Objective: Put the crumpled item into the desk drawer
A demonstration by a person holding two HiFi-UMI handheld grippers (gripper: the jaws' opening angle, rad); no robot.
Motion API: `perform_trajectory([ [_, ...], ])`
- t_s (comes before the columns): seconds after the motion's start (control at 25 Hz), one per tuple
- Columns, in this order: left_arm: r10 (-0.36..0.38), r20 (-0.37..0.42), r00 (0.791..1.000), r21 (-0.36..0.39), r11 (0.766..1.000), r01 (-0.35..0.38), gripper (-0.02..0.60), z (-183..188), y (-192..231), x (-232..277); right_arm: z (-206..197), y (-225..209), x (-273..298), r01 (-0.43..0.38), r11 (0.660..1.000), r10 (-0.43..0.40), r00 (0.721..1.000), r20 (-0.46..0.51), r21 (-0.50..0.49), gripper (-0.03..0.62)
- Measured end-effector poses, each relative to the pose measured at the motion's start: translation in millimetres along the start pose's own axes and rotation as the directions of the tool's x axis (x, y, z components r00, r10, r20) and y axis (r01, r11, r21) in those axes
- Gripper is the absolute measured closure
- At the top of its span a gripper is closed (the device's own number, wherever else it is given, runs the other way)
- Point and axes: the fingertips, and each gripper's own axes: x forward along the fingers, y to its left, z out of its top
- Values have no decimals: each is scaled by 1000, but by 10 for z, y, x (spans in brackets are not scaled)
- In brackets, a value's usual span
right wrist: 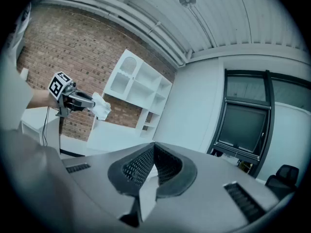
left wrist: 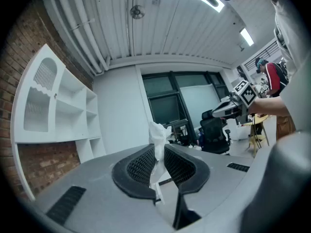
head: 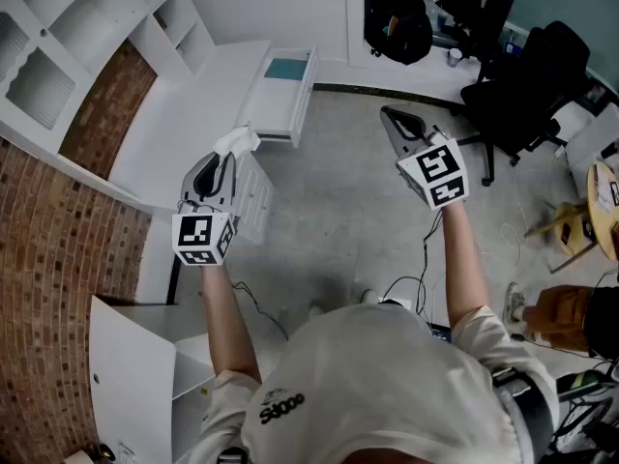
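Observation:
The crumpled white item (head: 238,142) sticks out of my left gripper (head: 229,159), which is shut on it above the white desk's front edge (head: 198,114). In the left gripper view the crumpled item (left wrist: 158,132) is pinched between the dark mesh pads (left wrist: 141,165). The open desk drawer (head: 280,100) lies just beyond, with a teal thing (head: 286,69) inside. My right gripper (head: 392,121) hangs over the floor to the right, shut and with nothing in it (right wrist: 154,148). The right gripper view also catches the left gripper (right wrist: 80,101) with the item (right wrist: 101,107).
A white shelf unit (head: 87,46) stands on a brick wall at the left. A black office chair (head: 527,85) sits at the far right, and cables (head: 416,283) trail on the floor near the person. A white ribbed panel (head: 253,199) hangs under the desk.

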Motion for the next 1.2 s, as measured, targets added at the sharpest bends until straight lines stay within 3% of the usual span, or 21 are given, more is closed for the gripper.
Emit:
perform_trajectory([
  [0.4, 22, -19, 1000, -11, 1000, -22, 512, 66, -519, 443, -244, -463, -72, -89, 996, 87, 994, 63, 30, 600],
  [0.68, 36, -28, 999, -6, 999, -36, 512, 57, -556, 611, -274, -625, 60, -128, 991, 125, 989, 84, 28, 600],
  [0.92, 58, -50, 997, -29, 998, -59, 512, -195, -237, 927, -385, -697, 499, -144, 989, 142, 988, 67, 23, 600],
  [1.2, 49, -15, 999, -69, 996, -50, 512, -512, 562, 1612, -400, -771, 1497, -181, 984, 181, 983, 34, -4, 600],
])
